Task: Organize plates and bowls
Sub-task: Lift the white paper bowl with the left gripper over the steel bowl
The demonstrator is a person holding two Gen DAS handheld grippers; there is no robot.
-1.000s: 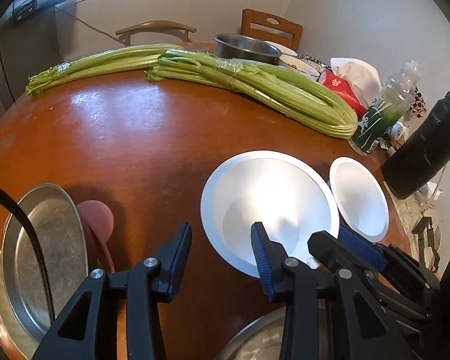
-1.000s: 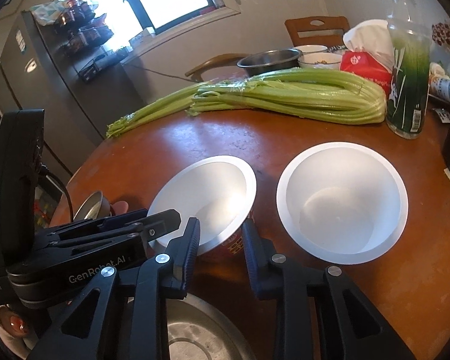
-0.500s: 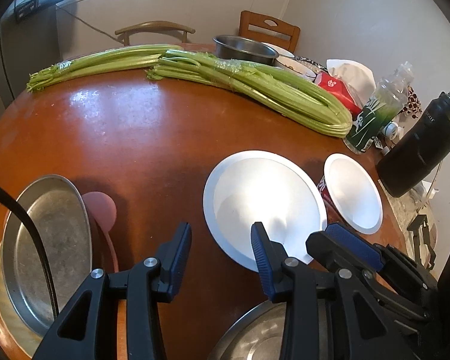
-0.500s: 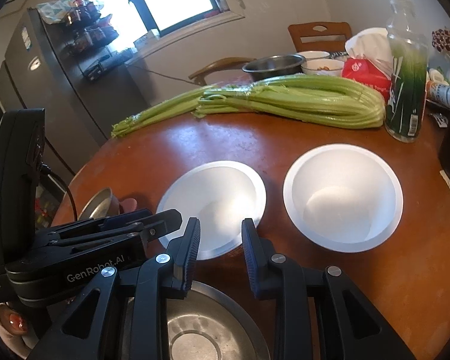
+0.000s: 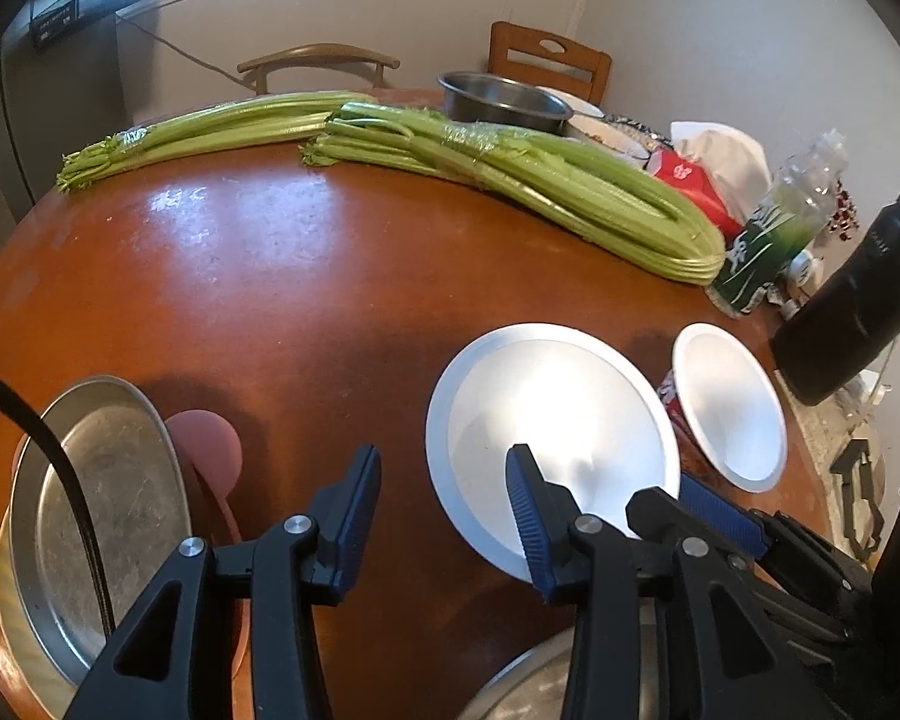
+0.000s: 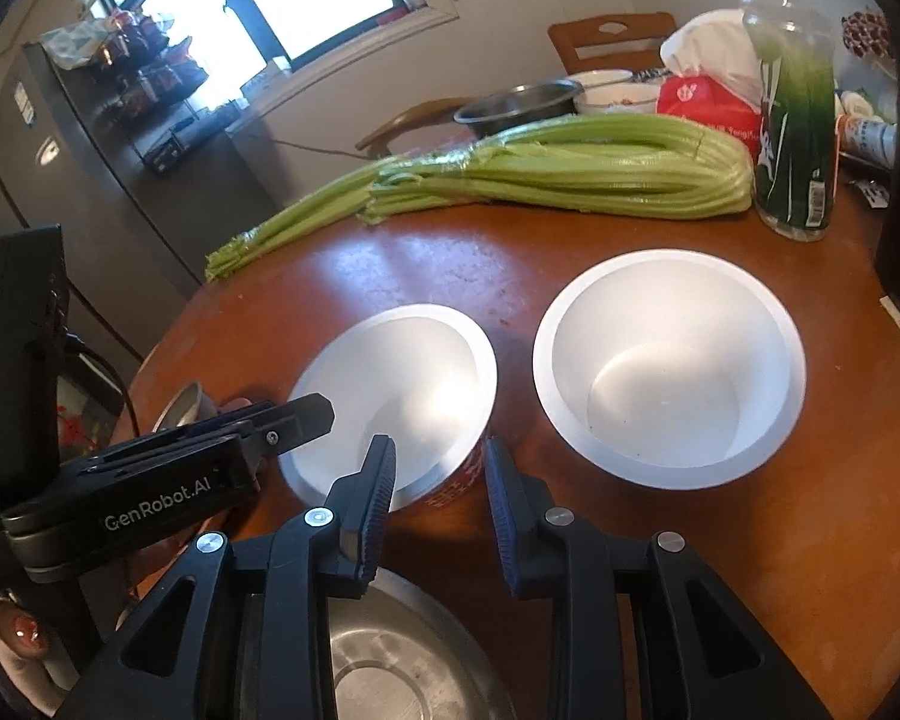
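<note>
Though paper-thin — two white bowls (image 6: 669, 375), red-printed outside.

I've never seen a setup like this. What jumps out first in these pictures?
Two white paper bowls, the nearer bowl and the farther bowl, sit side by side, apart, on the round reddish-brown wooden table. Behind them lies a long bundle of green celery stalks. Black two-finger grippers with blue pads fill the bottom of each view.

Bright window (image 6: 258, 6), pale walls (image 5: 720, 30), wooden chairs (image 5: 549, 63) behind the table (image 5: 270, 276)
</note>
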